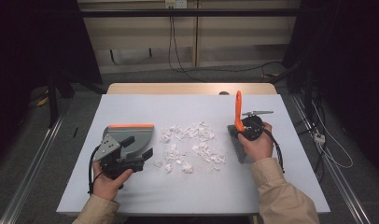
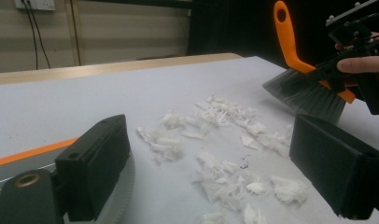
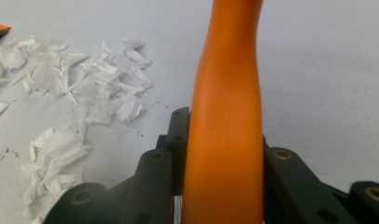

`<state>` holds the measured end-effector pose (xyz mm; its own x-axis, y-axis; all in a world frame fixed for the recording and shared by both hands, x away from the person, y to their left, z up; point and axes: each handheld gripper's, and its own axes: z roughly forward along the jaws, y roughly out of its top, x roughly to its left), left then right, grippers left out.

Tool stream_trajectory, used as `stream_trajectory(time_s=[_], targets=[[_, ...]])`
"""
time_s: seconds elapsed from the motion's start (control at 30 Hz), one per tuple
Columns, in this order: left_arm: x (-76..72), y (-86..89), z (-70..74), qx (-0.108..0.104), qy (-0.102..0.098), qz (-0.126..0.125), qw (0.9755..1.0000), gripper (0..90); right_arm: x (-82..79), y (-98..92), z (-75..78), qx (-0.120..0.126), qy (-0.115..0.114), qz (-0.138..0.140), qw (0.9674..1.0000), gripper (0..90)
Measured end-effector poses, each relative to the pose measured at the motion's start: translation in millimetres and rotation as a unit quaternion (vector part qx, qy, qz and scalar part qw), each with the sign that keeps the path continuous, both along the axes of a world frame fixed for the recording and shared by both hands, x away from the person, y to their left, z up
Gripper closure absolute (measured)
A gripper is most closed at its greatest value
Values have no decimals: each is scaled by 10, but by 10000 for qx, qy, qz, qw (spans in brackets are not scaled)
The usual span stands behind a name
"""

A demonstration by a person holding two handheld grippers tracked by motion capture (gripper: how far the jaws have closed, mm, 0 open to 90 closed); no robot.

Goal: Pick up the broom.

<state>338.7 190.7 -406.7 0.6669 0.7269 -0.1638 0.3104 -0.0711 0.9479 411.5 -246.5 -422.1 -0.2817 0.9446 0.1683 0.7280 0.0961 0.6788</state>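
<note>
Right tool [image 3: 225, 186] clamps brush handle [image 3: 227, 93], top cut off; left tool [image 2: 215, 172] open.

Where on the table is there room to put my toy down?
Bare patches: the far strip of the mat beyond the paper scraps, and the near strip between the scraps and the front edge. Crowded: the middle with the scraps, the left by the dustpan, the right by the brush.

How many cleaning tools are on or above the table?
2: a dustpan at the left, by the left gripper, and a brush in the right gripper.
</note>
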Motion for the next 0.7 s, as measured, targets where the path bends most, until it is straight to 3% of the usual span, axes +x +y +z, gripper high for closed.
stream_trajectory(time_s=[0.13, 0.2, 0.27, 0.4, 0.47, 0.53, 0.6, 0.63, 0.7], targets=[[-2, 9, -3, -4, 11, -11, 10000, 117, -42, 13, -5, -140, -67, 117, 9998, 683], [-2, 16, -3, -15, 21, 3, 10000, 117, -78, 16, -5, -79, -127, 193, 9997, 669], [1, 25, -9, -10, 15, 26, 10000, 118, -122, 13, 6, -112, -195, 232, 9995, 618], [6, 41, -20, 24, 35, 42, 10000, 117, -219, -3, 102, -275, -304, 405, 9983, 598], [4, 49, -21, 14, 27, 55, 10000, 117, -266, -29, 145, -472, -355, 470, 9971, 611], [6, 58, -21, 0, 30, 66, 10000, 117, -284, -62, 136, -666, -213, 535, 9961, 634], [9, 77, -21, -2, 50, 71, 10000, 111, -285, -99, 87, -677, 15, 627, 9957, 699], [11, 89, -19, -1, 52, 71, 10000, 108, -288, -115, 64, -646, 88, 617, 9960, 710], [14, 114, -18, -11, 60, 87, 9999, 104, -290, -134, 45, -449, 25, 628, 9970, 714]])
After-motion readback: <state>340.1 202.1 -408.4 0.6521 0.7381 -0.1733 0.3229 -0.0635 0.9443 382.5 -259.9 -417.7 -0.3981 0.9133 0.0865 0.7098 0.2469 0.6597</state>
